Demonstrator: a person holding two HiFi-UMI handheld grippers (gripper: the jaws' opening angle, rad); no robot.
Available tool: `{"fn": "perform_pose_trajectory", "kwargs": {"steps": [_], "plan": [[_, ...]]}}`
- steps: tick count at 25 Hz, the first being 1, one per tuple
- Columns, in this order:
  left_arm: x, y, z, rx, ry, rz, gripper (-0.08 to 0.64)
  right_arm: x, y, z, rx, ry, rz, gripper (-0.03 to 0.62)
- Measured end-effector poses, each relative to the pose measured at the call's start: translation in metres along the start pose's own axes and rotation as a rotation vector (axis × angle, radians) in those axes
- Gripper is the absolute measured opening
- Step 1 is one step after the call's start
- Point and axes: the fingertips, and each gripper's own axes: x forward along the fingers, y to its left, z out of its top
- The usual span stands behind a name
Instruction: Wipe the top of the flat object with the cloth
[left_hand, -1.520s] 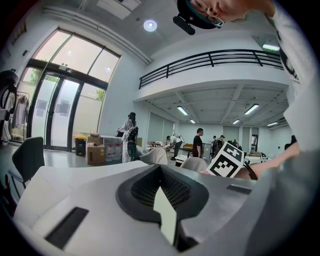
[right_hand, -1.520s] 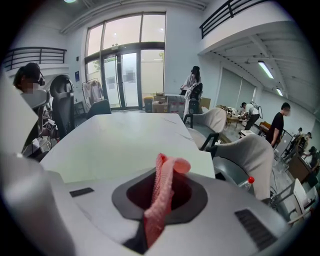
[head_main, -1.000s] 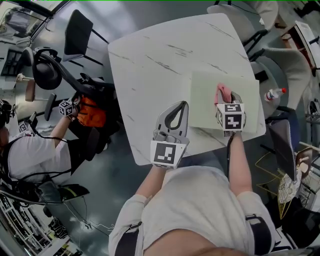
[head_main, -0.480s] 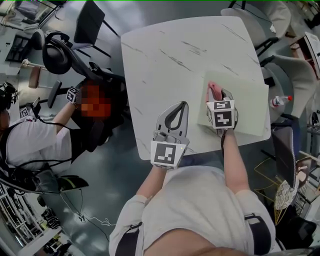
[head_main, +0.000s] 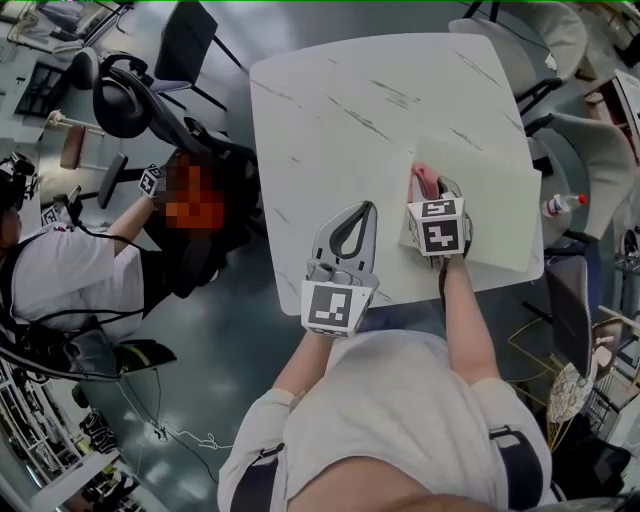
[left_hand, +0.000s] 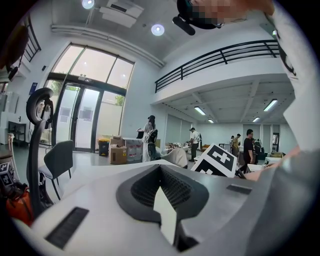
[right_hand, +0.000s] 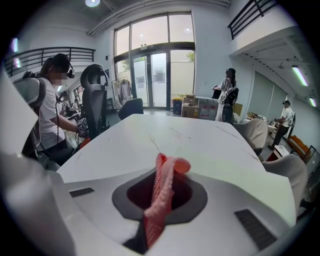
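Observation:
A pale green flat sheet (head_main: 488, 205) lies on the right part of the white marble table (head_main: 340, 120). My right gripper (head_main: 428, 188) is at the sheet's left edge, shut on a pink cloth (head_main: 420, 180). In the right gripper view the cloth (right_hand: 162, 190) stands pinched upright between the jaws of the right gripper (right_hand: 156, 215), with its top folded over. My left gripper (head_main: 355, 212) rests over the table near the front edge, left of the sheet. In its own view the left gripper (left_hand: 165, 212) is shut with nothing held.
A seated person (head_main: 60, 270) holds another gripper left of the table, beside black office chairs (head_main: 130, 100). A water bottle (head_main: 560, 203) and pale chairs (head_main: 590, 140) stand to the right. The table's front edge runs just under both grippers.
My right gripper has slid left across the sheet with the cloth, from near the middle to the left edge. The left gripper has stayed put.

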Motion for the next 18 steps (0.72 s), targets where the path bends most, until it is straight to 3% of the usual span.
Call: {"fn": "perform_pose_trajectory", "kwargs": {"steps": [6, 18], "plan": [[-0.003, -0.007, -0.006, 0.021, 0.036, -0.022, 0.014, -0.007, 0.007, -0.01, 0.007, 0.003, 0.01, 0.028], [-0.018, -0.027, -0.006, 0.033, 0.022, -0.063, 0.014, -0.028, 0.026, -0.033, 0.016, 0.001, 0.016, 0.028]]}}
